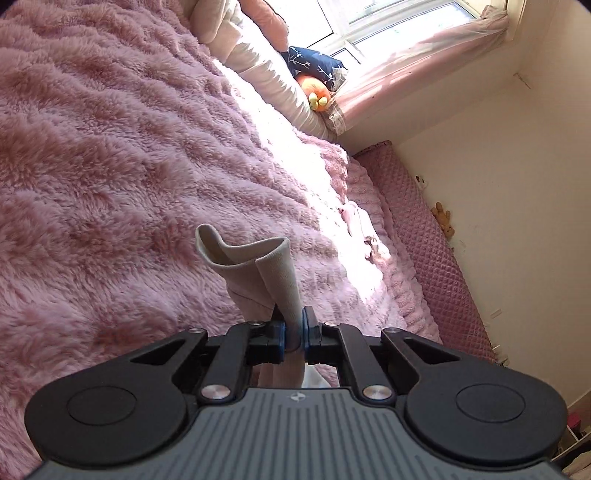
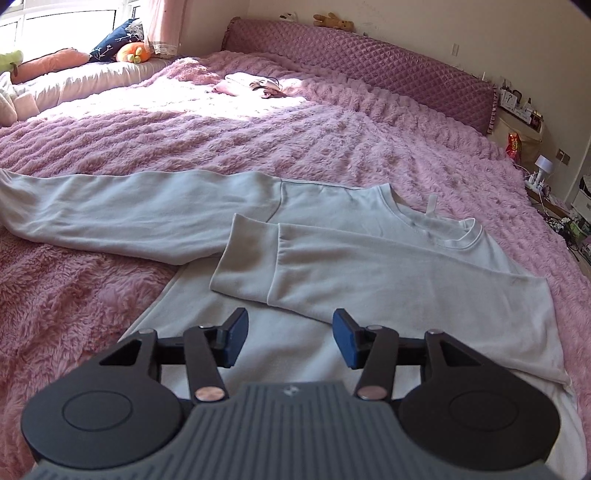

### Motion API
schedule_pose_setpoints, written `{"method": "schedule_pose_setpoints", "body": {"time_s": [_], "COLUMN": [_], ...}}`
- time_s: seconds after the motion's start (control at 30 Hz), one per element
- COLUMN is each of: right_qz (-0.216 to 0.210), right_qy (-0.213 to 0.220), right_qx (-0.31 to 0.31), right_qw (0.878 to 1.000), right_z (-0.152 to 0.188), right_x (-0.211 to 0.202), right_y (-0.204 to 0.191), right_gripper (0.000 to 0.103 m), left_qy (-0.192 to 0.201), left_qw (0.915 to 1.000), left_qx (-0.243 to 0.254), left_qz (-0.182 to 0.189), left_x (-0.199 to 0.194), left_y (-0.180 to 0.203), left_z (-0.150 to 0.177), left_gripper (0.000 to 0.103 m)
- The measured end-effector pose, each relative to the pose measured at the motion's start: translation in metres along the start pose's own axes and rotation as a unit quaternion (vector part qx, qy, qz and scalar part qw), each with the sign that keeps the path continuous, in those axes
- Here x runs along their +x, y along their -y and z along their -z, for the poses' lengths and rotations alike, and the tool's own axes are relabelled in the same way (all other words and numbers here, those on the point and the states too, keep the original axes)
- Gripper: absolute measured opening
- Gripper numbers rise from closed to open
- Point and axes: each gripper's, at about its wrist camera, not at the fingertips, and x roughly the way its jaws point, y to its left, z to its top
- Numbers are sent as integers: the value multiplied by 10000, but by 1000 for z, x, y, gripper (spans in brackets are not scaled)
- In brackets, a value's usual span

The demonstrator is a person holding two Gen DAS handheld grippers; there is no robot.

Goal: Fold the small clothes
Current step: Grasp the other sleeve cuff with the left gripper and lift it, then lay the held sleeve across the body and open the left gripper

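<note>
Bed: pink, fuzzy.
Left gripper: you're clamping the cuff.
Right gripper: released over the shirt.
Risk: your pull drags the folded sleeve.

Sunlight from the window overexposes the blanket; fisheye-warped edges.

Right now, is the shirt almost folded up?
Not yet. One sleeve already lies folded across the shirt. The left gripper is pinching the cuff of what looks like the other sleeve, which is stretched out on the blanket. The right gripper is open and empty. The body is unfolded.
</note>
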Motion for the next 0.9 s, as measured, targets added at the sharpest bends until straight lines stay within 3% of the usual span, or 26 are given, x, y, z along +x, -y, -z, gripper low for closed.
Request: {"method": "schedule_pose_setpoints", "body": {"time_s": [0.03, 0.17, 0.3, 0.47, 0.57, 0.7, 0.9], "right_qz": [16, 99, 230, 400, 525, 679, 816], "right_qy": [8, 42, 45, -16, -40, -77, -224], "right_qx": [23, 101, 291, 515, 640, 860, 1359], "right_qw": [10000, 9999, 9993, 9979, 9966, 9939, 9871], "right_z": [2, 8, 16, 28, 39, 57, 89], "right_x": [-2, -10, -17, -24, -30, -38, -50], "right_y": [5, 23, 51, 91, 116, 150, 200], "right_gripper": [47, 48, 50, 50, 50, 50, 50], "left_qy": [-70, -186, -424, -921, -1336, -1926, -2667], "left_qw": [9995, 9954, 9866, 9684, 9537, 9360, 9156], "left_qx": [-3, 189, 285, 414, 516, 578, 1040], "left_qz": [309, 921, 1549, 2283, 2646, 2888, 2822], "left_x": [3, 17, 40, 60, 74, 93, 123], "left_y": [12, 57, 110, 182, 221, 254, 275], "left_z": [0, 13, 47, 108, 161, 234, 351], "left_gripper": [8, 8, 8, 8, 8, 8, 8]}}
